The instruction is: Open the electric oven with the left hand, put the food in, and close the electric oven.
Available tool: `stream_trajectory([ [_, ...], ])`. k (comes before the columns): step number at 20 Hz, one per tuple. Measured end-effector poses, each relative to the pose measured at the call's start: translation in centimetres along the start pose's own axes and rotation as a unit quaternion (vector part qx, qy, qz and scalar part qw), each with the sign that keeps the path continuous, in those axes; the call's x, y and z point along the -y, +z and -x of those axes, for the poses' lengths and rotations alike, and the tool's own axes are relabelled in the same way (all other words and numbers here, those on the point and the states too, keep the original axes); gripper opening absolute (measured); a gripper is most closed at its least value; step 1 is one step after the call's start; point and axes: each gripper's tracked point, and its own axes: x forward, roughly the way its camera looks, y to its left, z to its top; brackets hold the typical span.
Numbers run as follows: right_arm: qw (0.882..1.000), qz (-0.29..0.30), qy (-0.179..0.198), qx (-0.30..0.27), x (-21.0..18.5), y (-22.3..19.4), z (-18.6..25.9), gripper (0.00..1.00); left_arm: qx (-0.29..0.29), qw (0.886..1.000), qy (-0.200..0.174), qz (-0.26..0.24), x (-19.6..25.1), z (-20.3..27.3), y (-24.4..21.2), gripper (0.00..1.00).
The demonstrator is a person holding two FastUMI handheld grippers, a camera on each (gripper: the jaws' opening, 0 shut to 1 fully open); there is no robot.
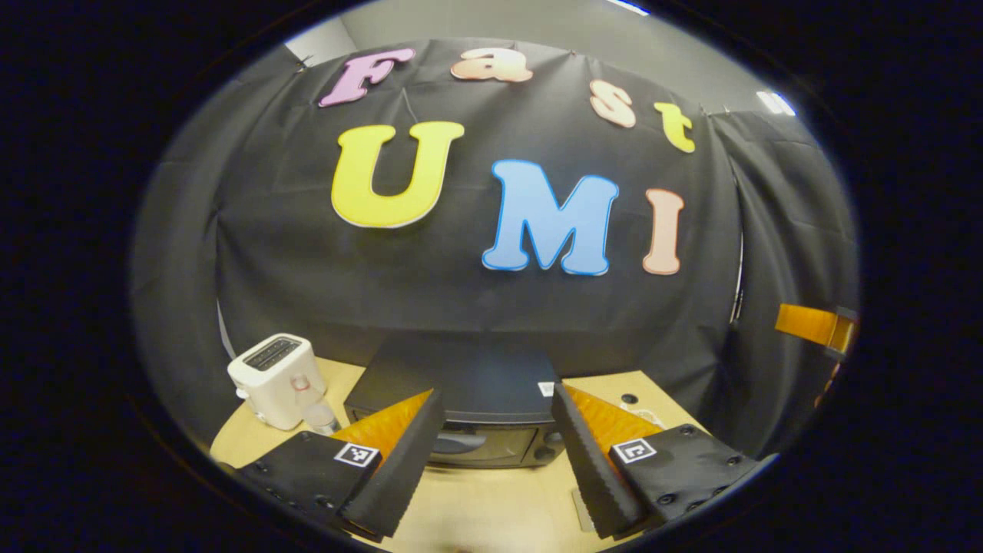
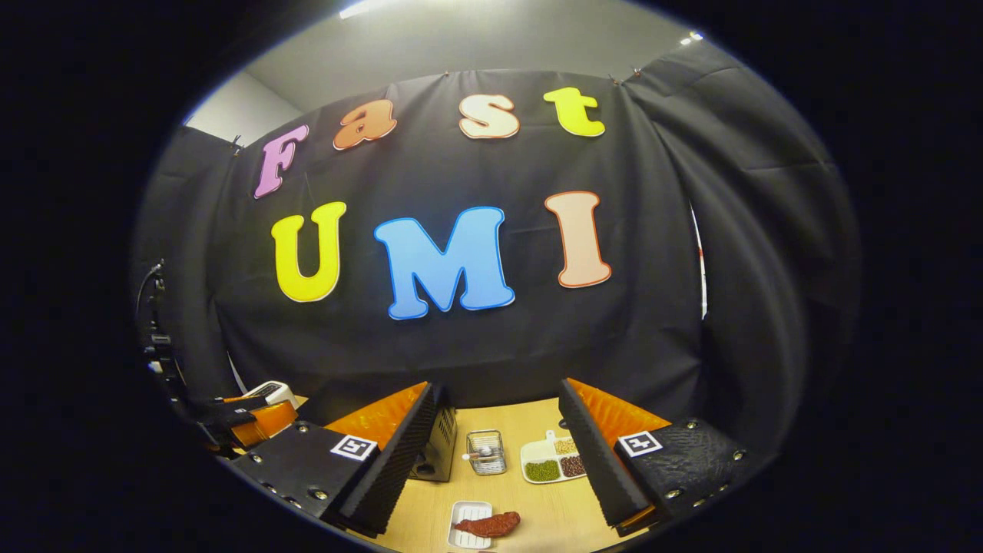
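In the left gripper view, a white two-slot toaster stands at about eight o'clock on the pale wooden bench, with a small clear bottle just beside its front corner. To its right, near six o'clock, sits the black electric oven, its glass door shut and its handle running across the top of the door. The left claw hangs above the bench in front of the oven with its jaws spread wide and nothing between them; the oven front shows through the gap. At three o'clock an orange strip juts out against the black cloth wall.

In the right gripper view, at about eight o'clock, the other claw's orange-and-black body shows with the white toaster just behind it. The right claw is also spread wide and holds nothing. Through its gap, going left to right along the bench: the black side of the oven against the left finger, a small wire basket, then a white divided dish with green, brown and pale grains in separate compartments. Nearer the camera, at six o'clock, a white rectangular tray carries the food, a reddish-brown piece of meat that overhangs the tray's right edge. The tray stands well apart from the oven door.
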Motion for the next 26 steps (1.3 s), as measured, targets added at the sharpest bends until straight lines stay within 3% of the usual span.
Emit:
stream_trajectory([
  [11,0.999,0.014,-0.049,-0.008,3.3,-1.0,-0.8,0.98,-0.091,0.995,0.026,-0.008,-5.5,-10.6,-7.6,0.95],
  [13,0.998,0.022,-0.052,-0.011,3.5,-1.2,-0.9,0.98,-0.101,0.995,0.026,-0.005,-6.1,-11.5,-8.5,0.99],
  [19,0.998,0.017,-0.057,-0.015,3.4,-1.2,-1.3,0.98,-0.116,0.992,0.03,-0.035,-6.7,-12.4,-10.4,0.95],
  [20,0.998,0.018,-0.057,-0.015,3.3,-1.2,-1.4,0.98,-0.121,0.991,0.03,-0.039,-6.7,-12.4,-10.8,0.99],
  [22,0.998,0.019,-0.055,-0.017,3.1,-1.3,-1.4,0.98,-0.117,0.991,0.031,-0.05,-6.7,-12.4,-10.8,0.92],
  [26,0.998,0.024,-0.047,-0.016,2.2,-1.1,-1.4,0.98,-0.113,0.992,0.037,-0.048,-6.7,-12.3,-10.9,0.99],
])
